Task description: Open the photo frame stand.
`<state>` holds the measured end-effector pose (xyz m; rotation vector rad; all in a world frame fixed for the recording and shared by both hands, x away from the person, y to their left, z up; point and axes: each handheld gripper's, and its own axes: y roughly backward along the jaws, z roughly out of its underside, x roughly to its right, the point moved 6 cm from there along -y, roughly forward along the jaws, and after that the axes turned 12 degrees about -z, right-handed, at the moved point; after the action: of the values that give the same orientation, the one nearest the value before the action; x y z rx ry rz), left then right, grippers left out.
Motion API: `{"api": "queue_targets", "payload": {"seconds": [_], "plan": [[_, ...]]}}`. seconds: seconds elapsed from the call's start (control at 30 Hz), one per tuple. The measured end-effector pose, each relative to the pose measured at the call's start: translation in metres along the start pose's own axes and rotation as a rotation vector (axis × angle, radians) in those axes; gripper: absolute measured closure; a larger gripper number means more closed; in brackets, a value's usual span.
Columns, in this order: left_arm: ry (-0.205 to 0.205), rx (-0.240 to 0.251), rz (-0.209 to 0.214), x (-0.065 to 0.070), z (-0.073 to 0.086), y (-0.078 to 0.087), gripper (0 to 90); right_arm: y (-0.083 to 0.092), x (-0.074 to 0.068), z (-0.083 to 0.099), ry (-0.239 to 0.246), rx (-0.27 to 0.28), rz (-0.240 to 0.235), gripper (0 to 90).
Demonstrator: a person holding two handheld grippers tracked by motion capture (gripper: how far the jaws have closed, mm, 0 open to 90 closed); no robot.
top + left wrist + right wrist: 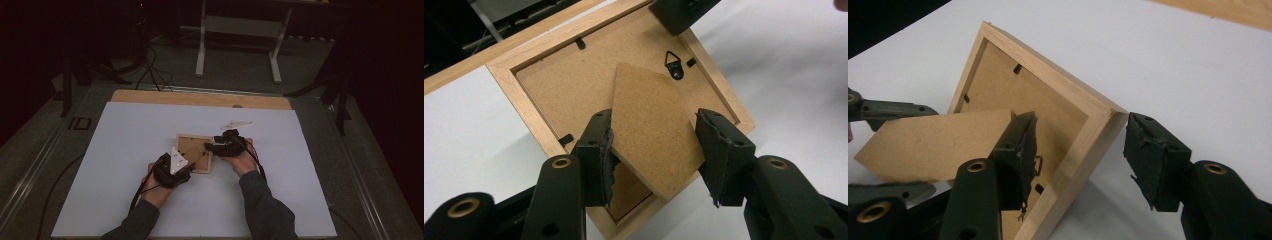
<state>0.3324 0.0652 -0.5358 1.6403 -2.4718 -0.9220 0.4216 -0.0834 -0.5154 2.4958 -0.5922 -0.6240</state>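
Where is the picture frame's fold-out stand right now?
In the left gripper view the stand sticks up from the frame back, between the left gripper jaws.

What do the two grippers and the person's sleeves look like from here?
Both the left gripper and the right gripper are black, each with two blocky jaws. The pads are dark with ragged, torn edges, and brass-coloured rivets sit in the jaw arms. A pale three-cornered plate tops the left one. Black cables trail back along the forearms. The sleeves are dark grey.
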Motion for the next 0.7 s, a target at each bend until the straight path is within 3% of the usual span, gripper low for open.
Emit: {"api": "queue_targets", "payload": {"seconds": [0.13,0.4,0.53,0.7], "plan": [[0.017,0.008,0.001,0.0005,0.0005,-0.0001,52.3,-0.0053,0.003,0.0015,-0.03,-0.013,-0.041,43.4],[-0.026,0.037,-0.008,0.0024,-0.0004,0.0024,52.3,-0.0095,0.0085,0.0043,-0.065,-0.029,-0.104,40.0],[-0.023,0.028,-0.004,0.0017,0.0003,0.0025,52.3,-0.0102,0.007,0.004,-0.06,-0.025,-0.108,40.8],[0.001,0.004,0.039,-0.0016,0.0021,0.0019,52.3,-0.0077,0.0057,0.0035,-0.051,-0.023,-0.099,44.1]]}}
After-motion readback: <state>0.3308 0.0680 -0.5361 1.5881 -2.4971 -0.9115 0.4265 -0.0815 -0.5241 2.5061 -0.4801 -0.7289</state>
